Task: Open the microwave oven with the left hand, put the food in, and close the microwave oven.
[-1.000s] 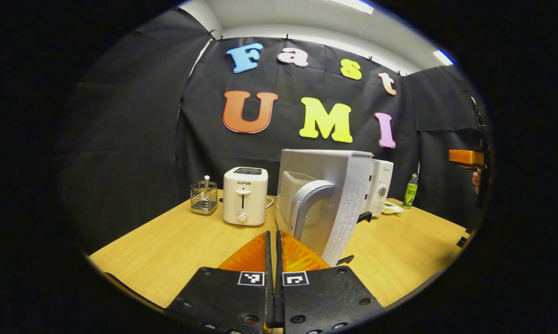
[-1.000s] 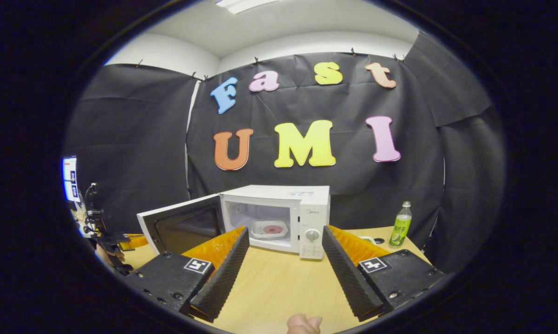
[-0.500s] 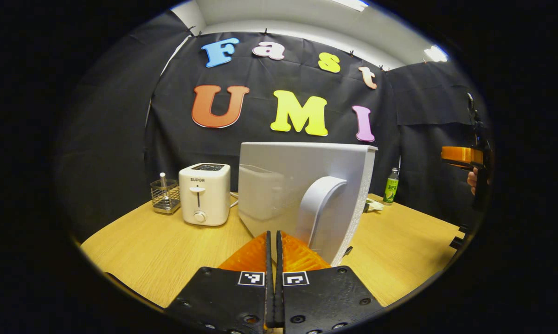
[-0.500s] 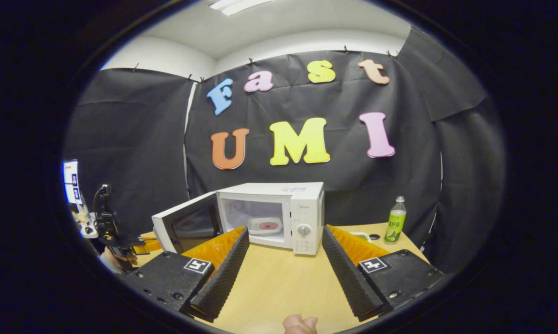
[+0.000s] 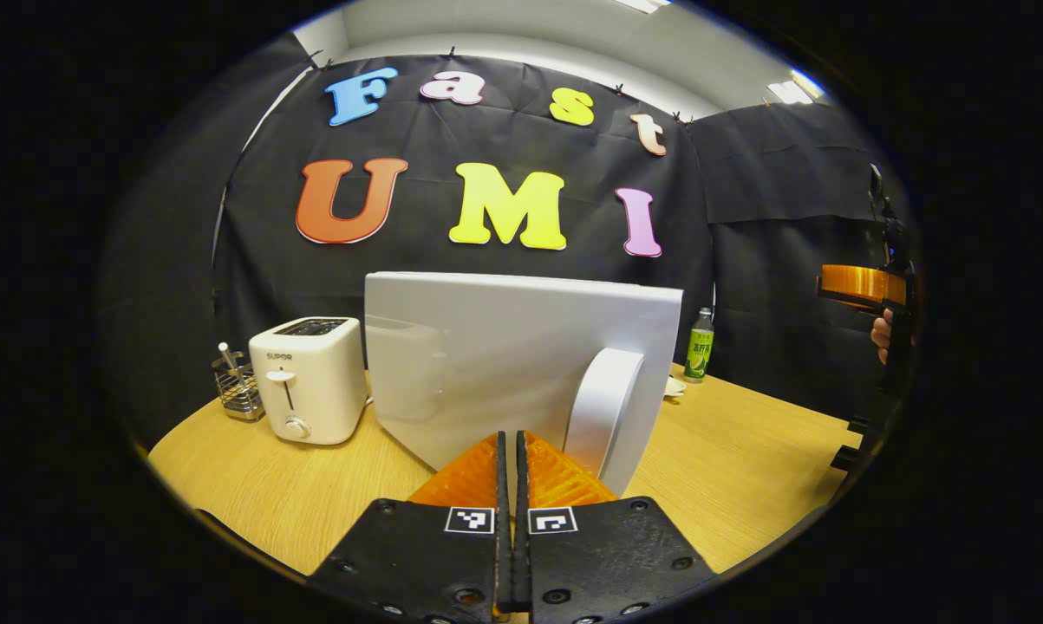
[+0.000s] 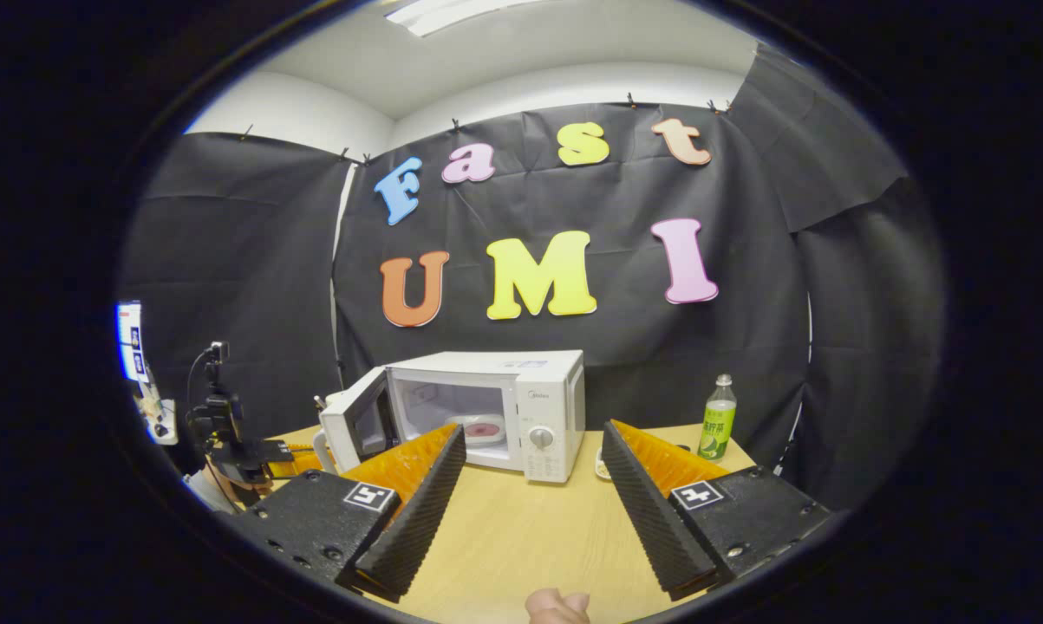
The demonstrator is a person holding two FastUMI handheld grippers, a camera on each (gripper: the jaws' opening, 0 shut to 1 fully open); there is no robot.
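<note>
1. The microwave door (image 5: pixel 504 364) has swung more toward shut than 1 s ago. In the left gripper view its white outside now fills the middle and hides the oven body, which showed before.
2. In the right gripper view the door (image 6: pixel 352 425) is less open than before but not shut yet. The microwave (image 6: pixel 495 407) looks smaller and farther off now.
3. Left gripper (image 5: pixel 511 455): fingers pressed together w/ nothing between them, tips just by the door's bottom edge, near the handle (image 5: pixel 603 407).
4. Right gripper (image 6: pixel 530 472): fingers spread wide, holding nothing, above the table (image 6: pixel 521 537).
5. The food plate (image 6: pixel 485 429) sits inside the oven.
6. Around: toaster (image 5: pixel 309 377) and wire basket (image 5: pixel 237 390) left of the door, green bottle (image 6: pixel 717 418) right of the oven.
</note>
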